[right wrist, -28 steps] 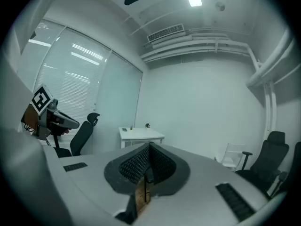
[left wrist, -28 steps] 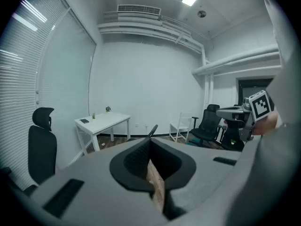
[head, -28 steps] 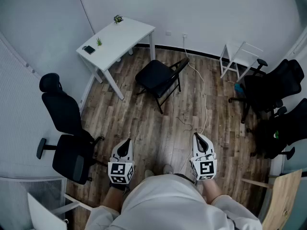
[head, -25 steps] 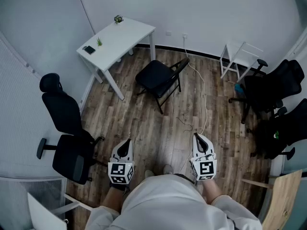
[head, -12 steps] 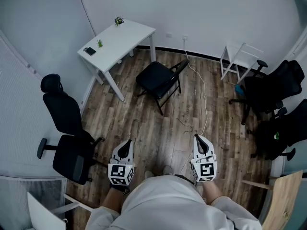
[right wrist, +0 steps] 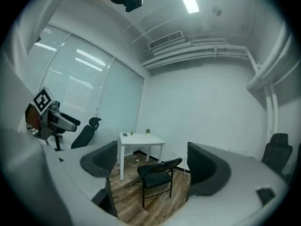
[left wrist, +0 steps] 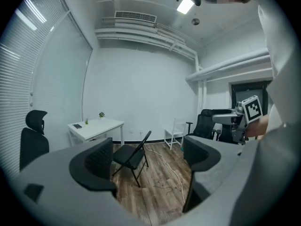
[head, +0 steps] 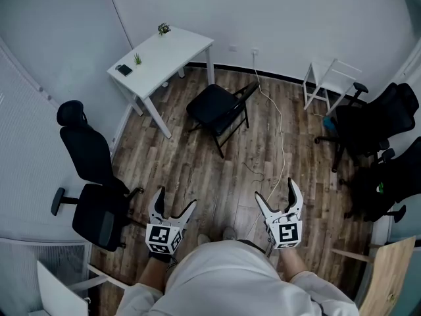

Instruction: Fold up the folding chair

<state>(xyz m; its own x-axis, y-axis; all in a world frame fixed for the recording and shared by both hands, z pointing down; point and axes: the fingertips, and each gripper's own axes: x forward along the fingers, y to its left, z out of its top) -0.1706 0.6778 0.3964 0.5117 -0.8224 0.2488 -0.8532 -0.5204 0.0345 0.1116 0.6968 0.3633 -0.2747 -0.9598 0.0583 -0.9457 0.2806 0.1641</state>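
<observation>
The wood floor (head: 217,176) fills the room, and the folding chair (head: 214,107) stands on it unfolded, seat down and backrest up, all four legs on the boards. The white table (head: 164,54) stands just beside the folding chair, on its left and slightly beyond it in the head view. A black office chair (head: 92,176) sits well apart from the folding chair, nearer the person and to the left. Two more black office chairs (head: 368,130) crowd together far to its right, with a white side chair (head: 329,78) between them and the folding chair, near the back wall.

The person's white shirt (head: 230,275) shows at the bottom edge, well short of the folding chair. The left gripper (head: 175,198) and the right gripper (head: 276,189) are held out side by side, both pointing toward the folding chair and well apart from it. Both sets of jaws have just been opening and now stand spread wide with nothing between the pads. Each gripper view shows only the distant folding chair through the gap.

A white cable (head: 279,137) trails across the floor just right of the folding chair. Beyond the folding chair, the table carries two small plants (head: 163,27) and a dark flat device (head: 122,69).
</observation>
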